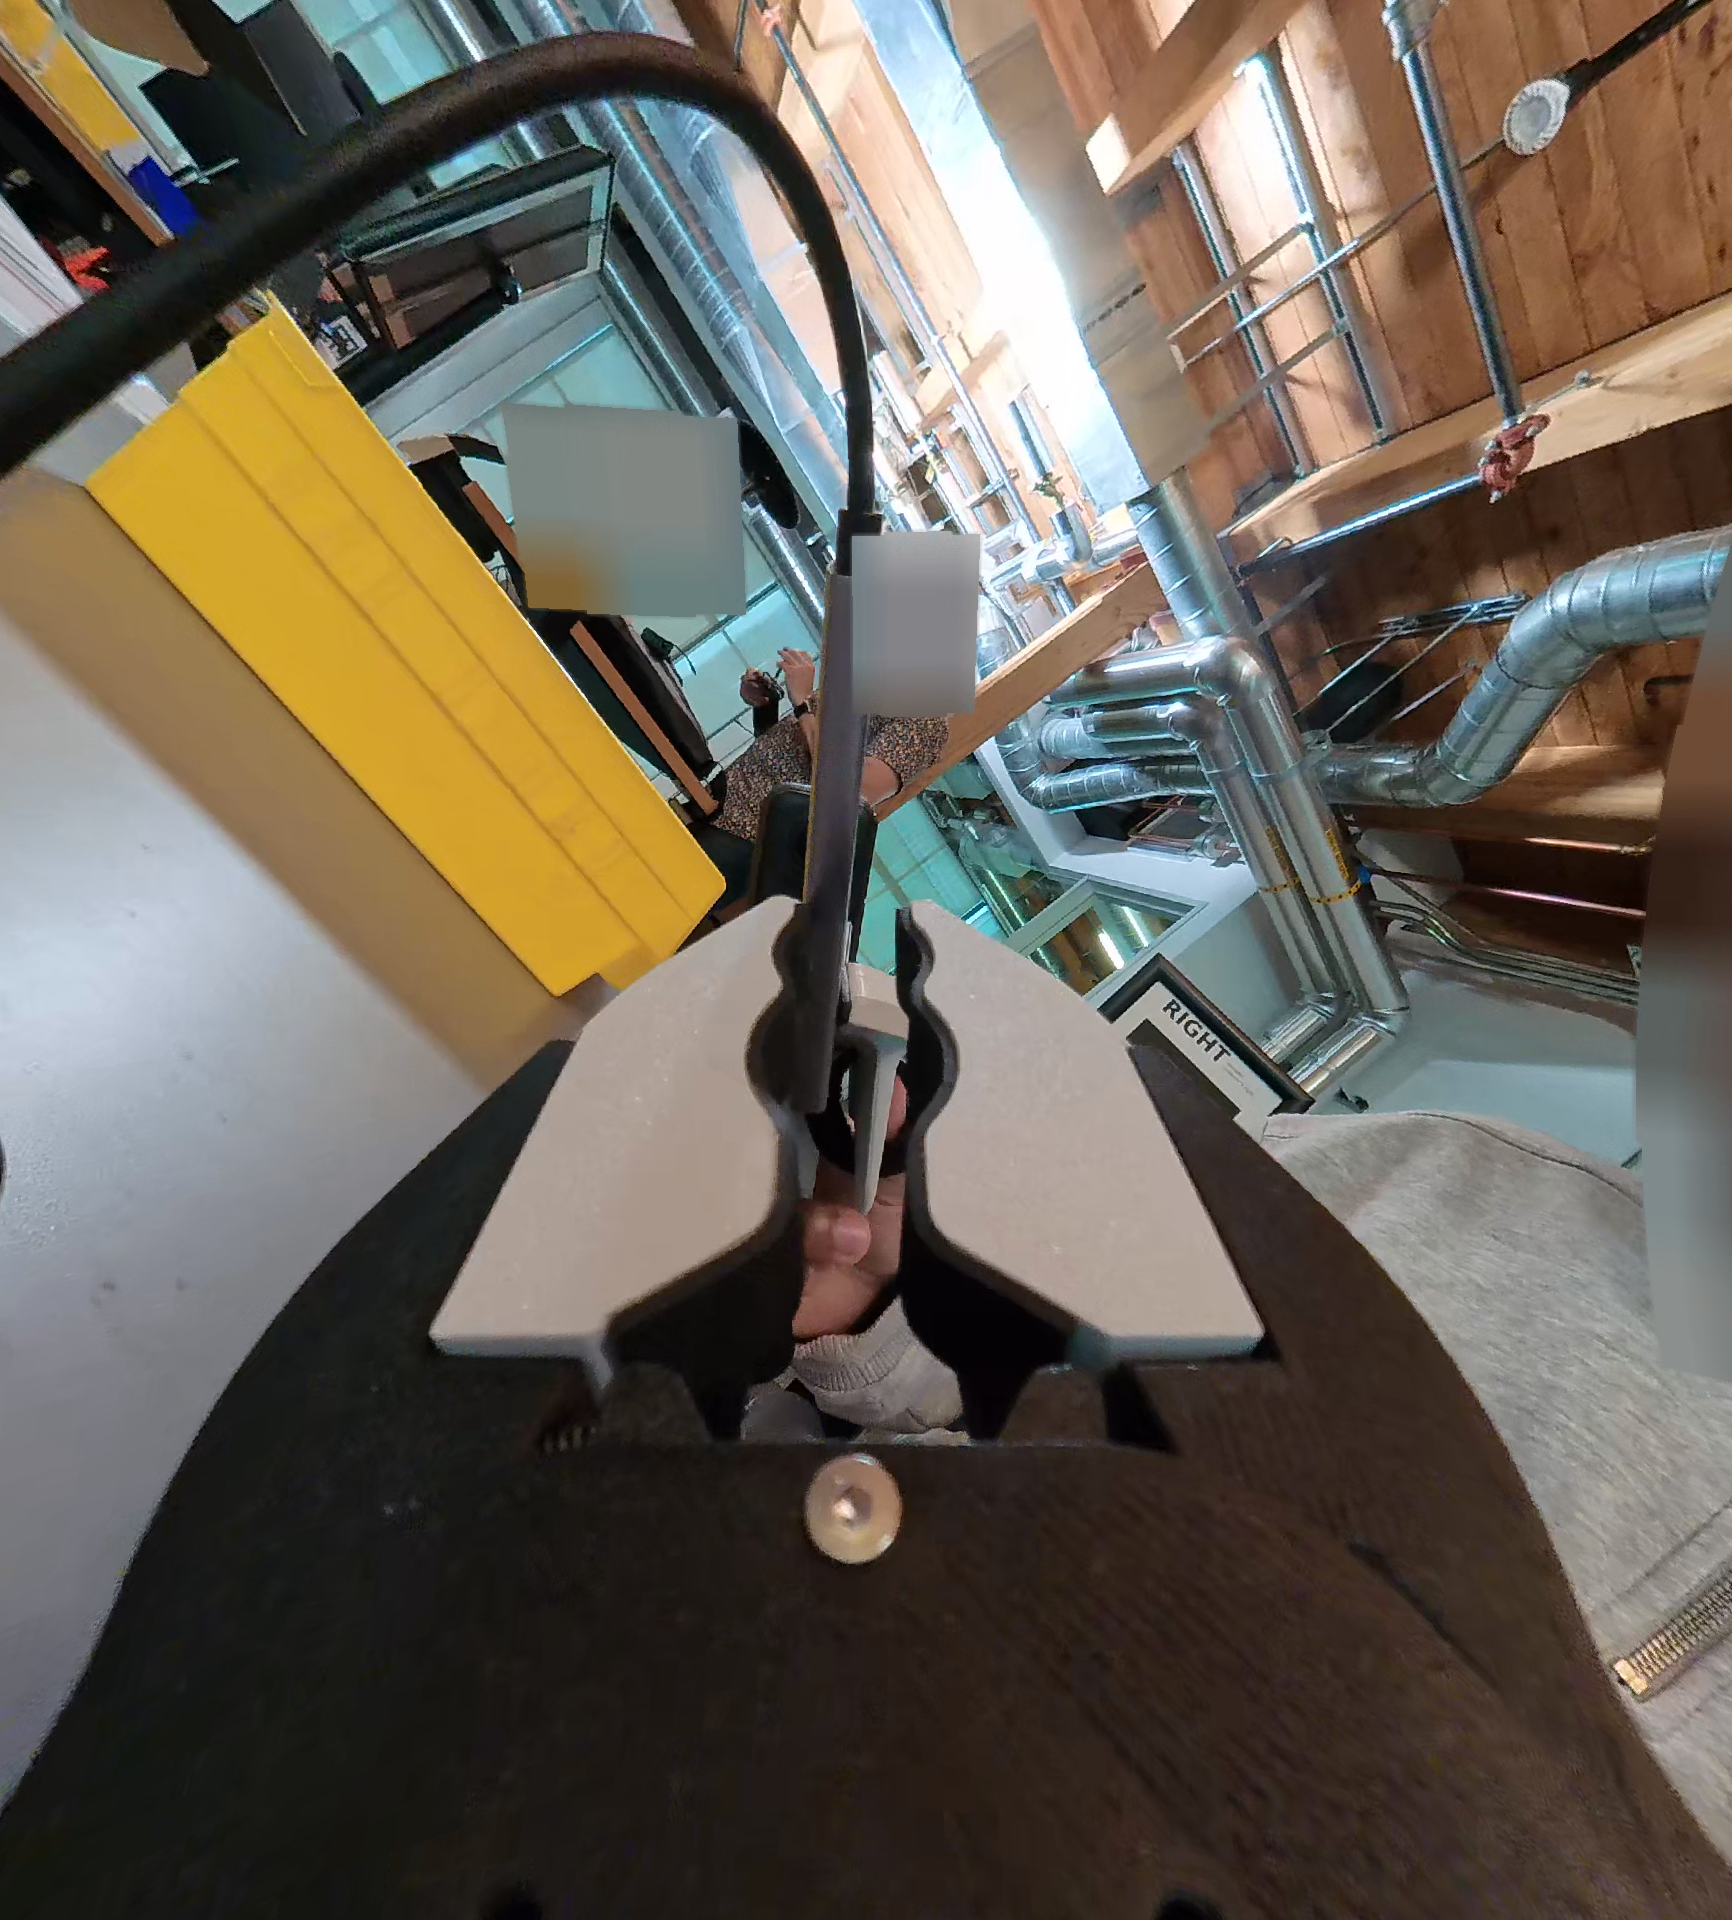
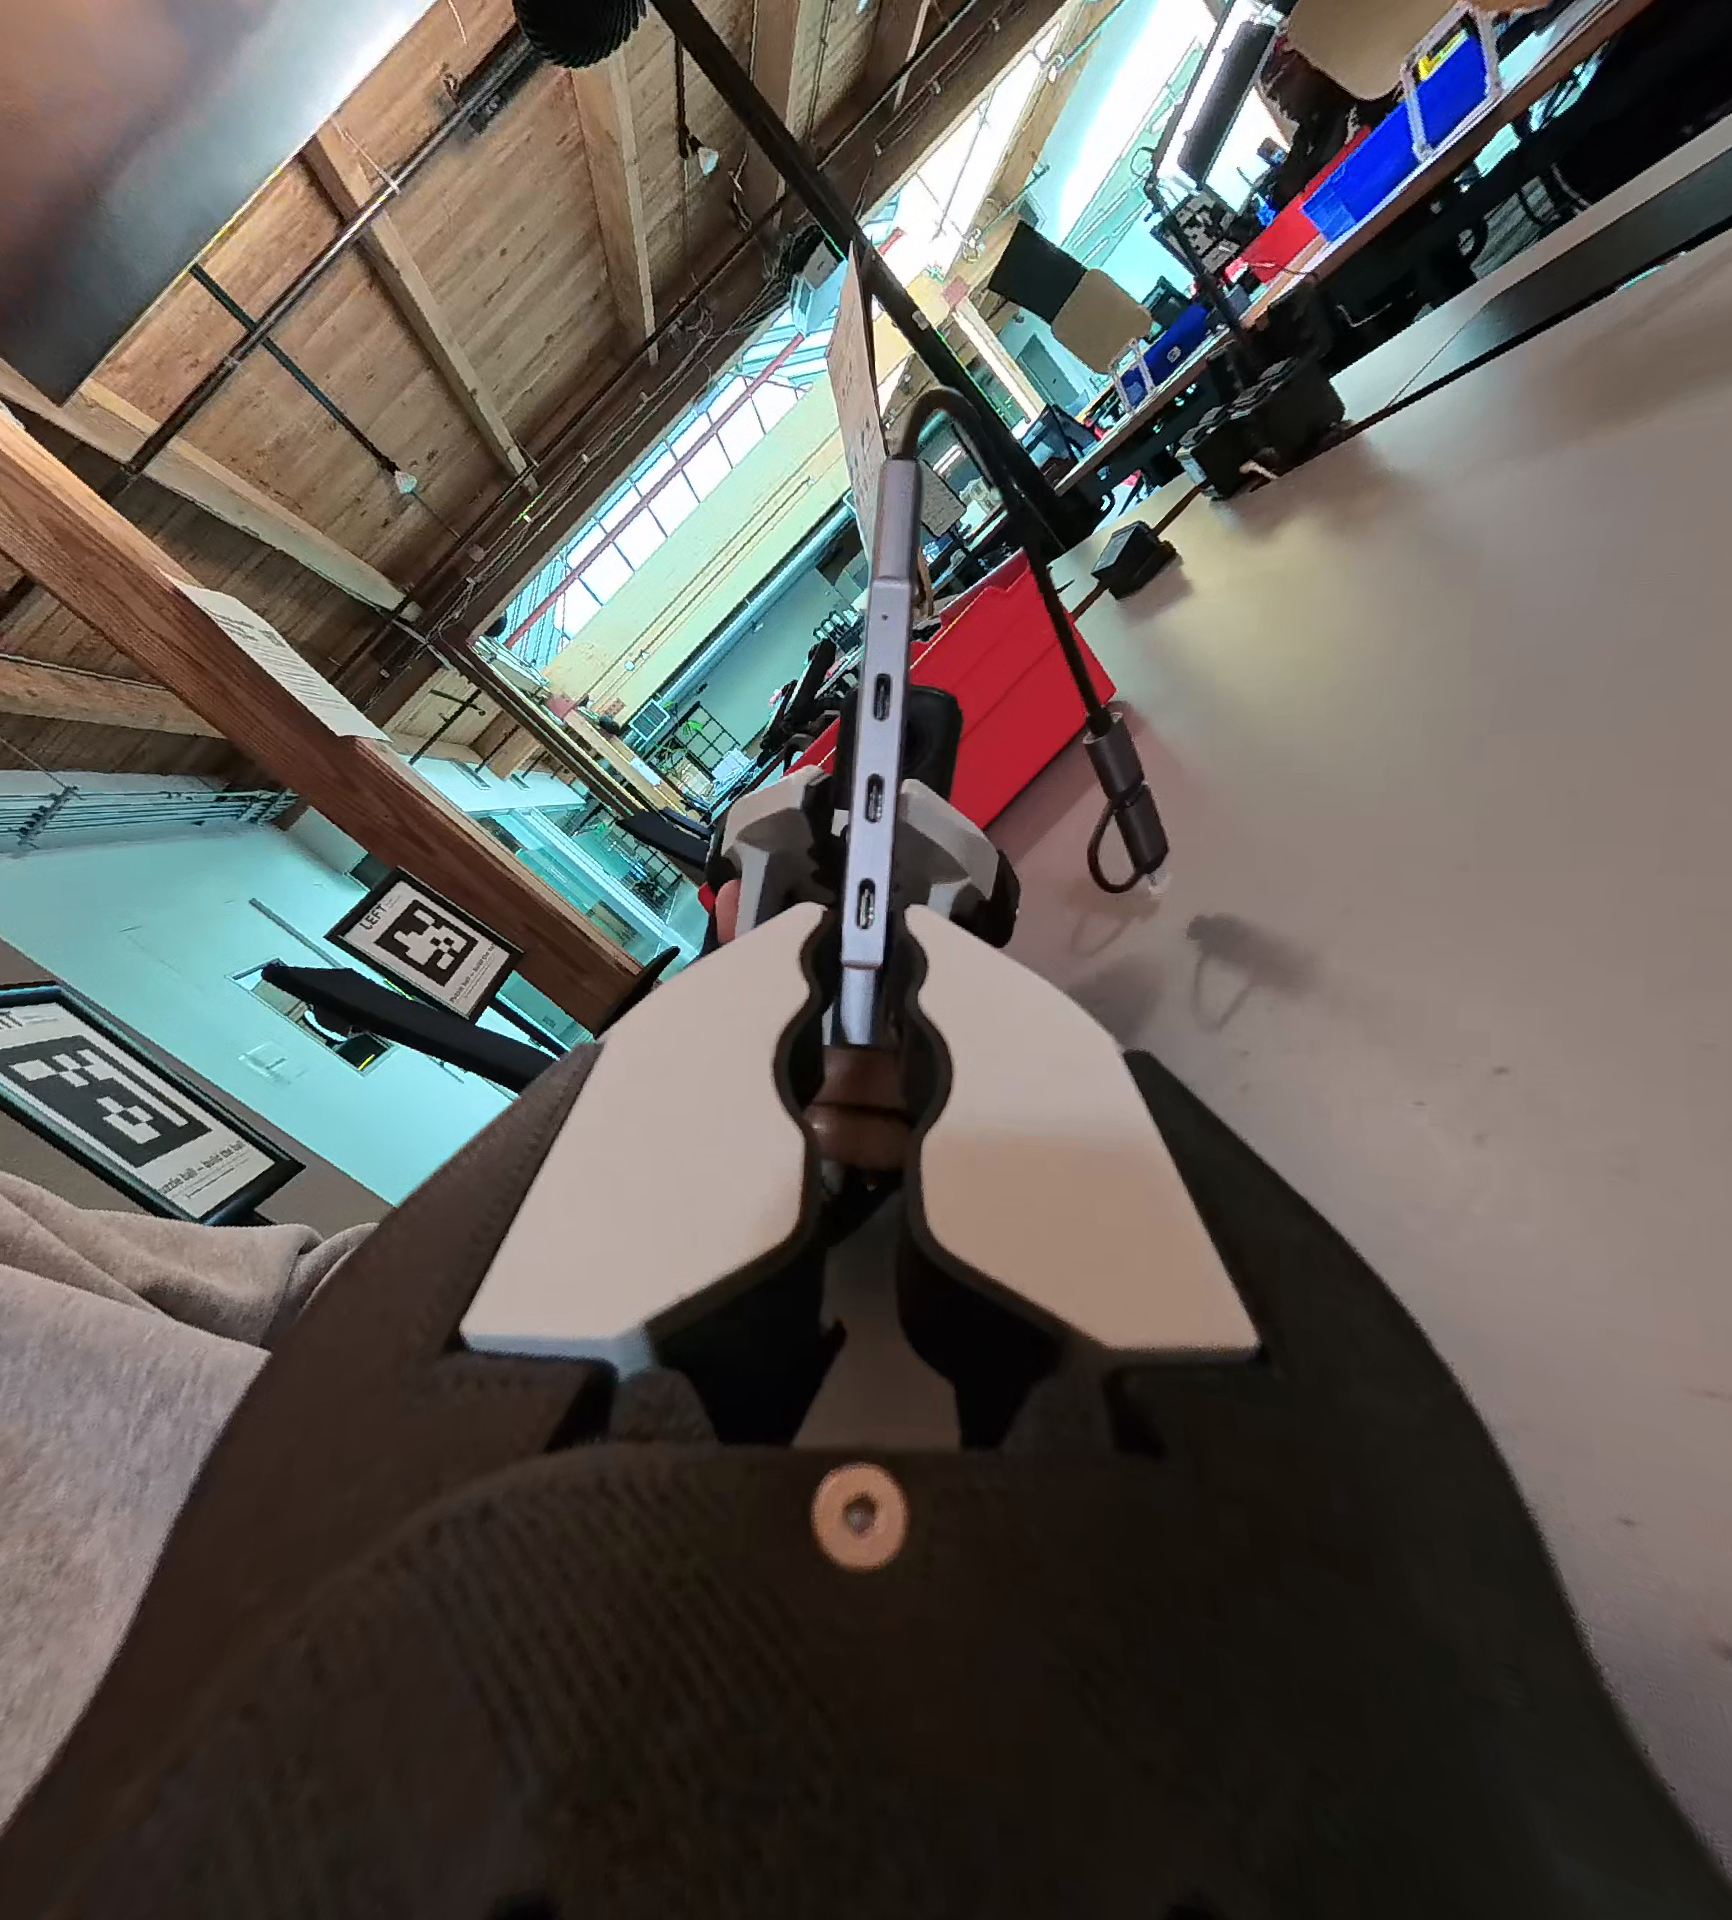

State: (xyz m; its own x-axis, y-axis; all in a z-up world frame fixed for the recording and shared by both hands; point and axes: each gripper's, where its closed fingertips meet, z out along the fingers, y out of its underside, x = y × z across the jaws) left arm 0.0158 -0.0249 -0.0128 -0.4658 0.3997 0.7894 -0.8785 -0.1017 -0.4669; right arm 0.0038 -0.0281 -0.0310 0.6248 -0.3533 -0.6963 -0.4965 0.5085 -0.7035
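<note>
A slim grey hub (image 2: 883, 644) with a row of ports along its edge is held in the air between both grippers. My right gripper (image 2: 862, 925) is shut on its near end. My left gripper (image 2: 867, 831) clamps it just beyond, facing mine. In the left wrist view my left gripper (image 1: 846, 925) is shut on the same hub (image 1: 841, 748), seen edge on. One right gripper finger (image 1: 877, 1091) shows through the gap. The hub's black cable (image 1: 529, 94) arcs up and away. In the right wrist view the cable's plug (image 2: 1127, 810) hangs just above the white table (image 2: 1464, 831).
A yellow bin (image 1: 405, 665) stands on the table left of the left gripper. A red bin (image 2: 1007, 665) and a small black box (image 2: 1132, 556) sit beyond the hub. Two framed marker cards (image 2: 103, 1101) (image 2: 426, 940) stand nearby. A grey sleeve (image 1: 1464, 1351) is close by. Left and right tips are no more than a few centimetres apart.
</note>
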